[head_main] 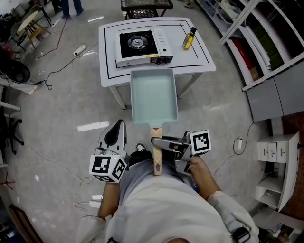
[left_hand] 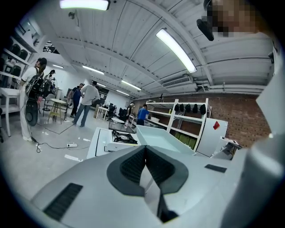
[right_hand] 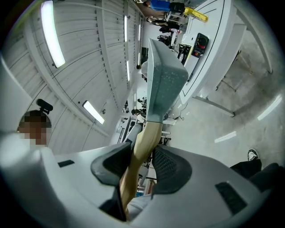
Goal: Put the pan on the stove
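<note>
A rectangular pale teal pan (head_main: 153,97) with a wooden handle (head_main: 156,152) hangs level over the floor, its far end at the front edge of the white table (head_main: 199,66). My right gripper (head_main: 159,141) is shut on that handle, and in the right gripper view the handle (right_hand: 140,147) runs between the pads up to the pan (right_hand: 162,80). On the table sits the portable gas stove (head_main: 142,46) with its black burner. My left gripper (head_main: 116,130) hangs low at the left, shut and empty. In the left gripper view its tips (left_hand: 144,153) meet, with the pan (left_hand: 162,140) and the stove (left_hand: 119,138) beyond.
A yellow bottle (head_main: 189,39) stands on the table to the right of the stove. A power strip (head_main: 79,49) and cables lie on the floor at the left. Metal shelving (head_main: 256,42) lines the right side. A black rack (head_main: 146,6) stands behind the table, and people (left_hand: 87,104) stand far back.
</note>
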Demonstrator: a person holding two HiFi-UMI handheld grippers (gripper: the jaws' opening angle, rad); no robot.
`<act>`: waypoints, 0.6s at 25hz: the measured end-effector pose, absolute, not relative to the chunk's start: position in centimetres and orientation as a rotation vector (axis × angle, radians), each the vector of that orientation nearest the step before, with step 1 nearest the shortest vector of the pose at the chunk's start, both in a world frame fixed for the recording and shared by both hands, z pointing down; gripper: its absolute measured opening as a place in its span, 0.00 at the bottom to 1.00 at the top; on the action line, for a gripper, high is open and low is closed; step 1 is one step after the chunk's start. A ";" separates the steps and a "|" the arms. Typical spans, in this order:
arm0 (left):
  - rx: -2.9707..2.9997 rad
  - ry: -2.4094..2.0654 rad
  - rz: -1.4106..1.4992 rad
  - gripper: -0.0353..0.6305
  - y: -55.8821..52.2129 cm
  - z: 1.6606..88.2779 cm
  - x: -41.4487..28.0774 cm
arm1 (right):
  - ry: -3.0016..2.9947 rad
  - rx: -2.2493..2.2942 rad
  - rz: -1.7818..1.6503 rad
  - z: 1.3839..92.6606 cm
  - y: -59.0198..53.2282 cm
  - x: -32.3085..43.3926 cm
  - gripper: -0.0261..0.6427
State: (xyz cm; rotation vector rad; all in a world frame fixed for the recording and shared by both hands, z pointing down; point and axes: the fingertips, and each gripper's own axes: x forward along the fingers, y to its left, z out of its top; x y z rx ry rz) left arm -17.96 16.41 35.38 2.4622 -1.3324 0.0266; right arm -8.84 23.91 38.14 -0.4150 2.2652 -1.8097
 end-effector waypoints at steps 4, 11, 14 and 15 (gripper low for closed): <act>2.452 -1.344 0.015 0.06 14.9 35.3 -19.5 | 2.255 -0.418 -1.805 37.9 22.5 -10.1 0.27; 2.430 -1.356 -0.005 0.06 13.8 35.7 -20.9 | 2.270 -0.408 -1.811 38.0 20.7 -11.1 0.27; 2.429 -1.361 -0.008 0.06 12.9 35.7 -21.0 | 2.276 -0.401 -1.811 37.9 19.7 -11.2 0.27; 2.430 -1.363 -0.006 0.06 12.5 35.8 -20.9 | 2.279 -0.399 -1.810 37.9 19.2 -11.1 0.27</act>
